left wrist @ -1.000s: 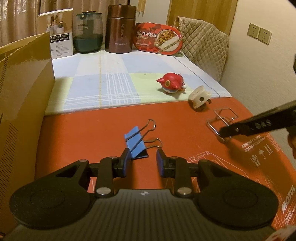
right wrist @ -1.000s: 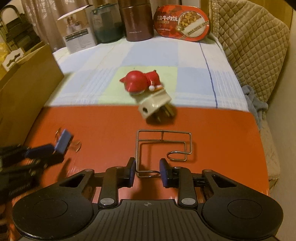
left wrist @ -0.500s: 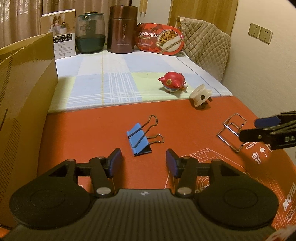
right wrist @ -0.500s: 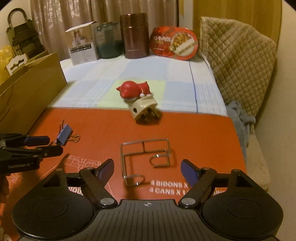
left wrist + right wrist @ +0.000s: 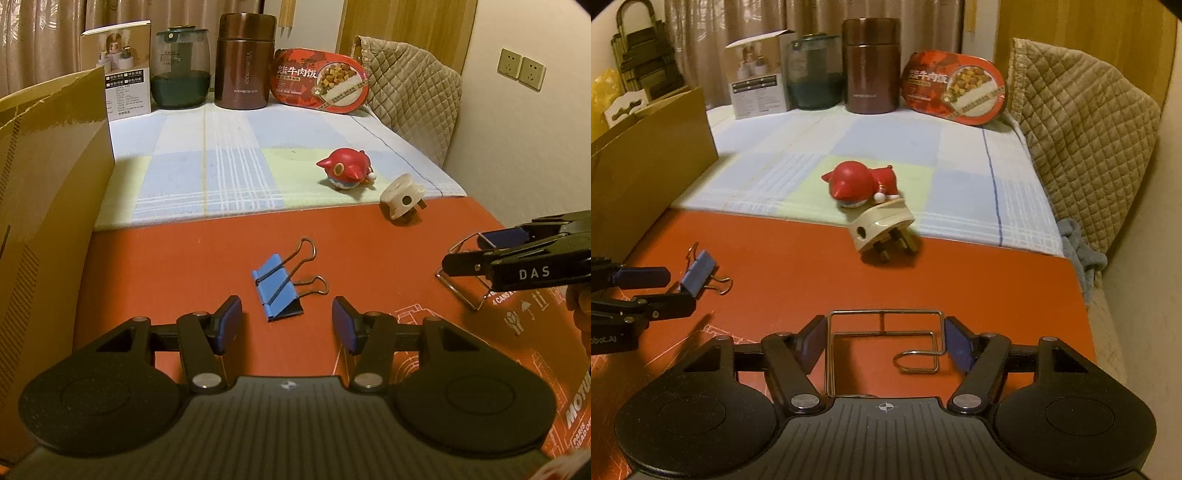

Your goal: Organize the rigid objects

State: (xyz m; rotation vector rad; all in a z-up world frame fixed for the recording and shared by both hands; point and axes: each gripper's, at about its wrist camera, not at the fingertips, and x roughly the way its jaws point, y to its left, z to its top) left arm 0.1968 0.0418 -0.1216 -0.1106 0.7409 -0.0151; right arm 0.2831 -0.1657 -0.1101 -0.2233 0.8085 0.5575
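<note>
A blue binder clip (image 5: 277, 288) lies on the red mat (image 5: 184, 266), just ahead of my left gripper (image 5: 286, 325). That gripper is open and nothing is between its pads. In the right wrist view the left gripper (image 5: 676, 291) sits beside the binder clip (image 5: 700, 277). My right gripper (image 5: 884, 343) is closing around a wire rack (image 5: 886, 312) lying flat on the mat. Its pads touch the rack's left and right sides. From the left wrist view the right gripper (image 5: 480, 251) is over the wire rack (image 5: 457, 290).
A red bird toy (image 5: 855, 181) and a cream plug adapter (image 5: 881, 229) lie at the checked cloth's edge. A tall cardboard box (image 5: 44, 184) walls the left side. A jar, a brown flask (image 5: 243, 62), a food tub and a small carton line the back. Quilted fabric (image 5: 1082, 125) covers the right.
My left gripper opened and let go of the binder clip, which now lies free. My right gripper opened wide off the rack's near edge, then came in around the rack's sides.
</note>
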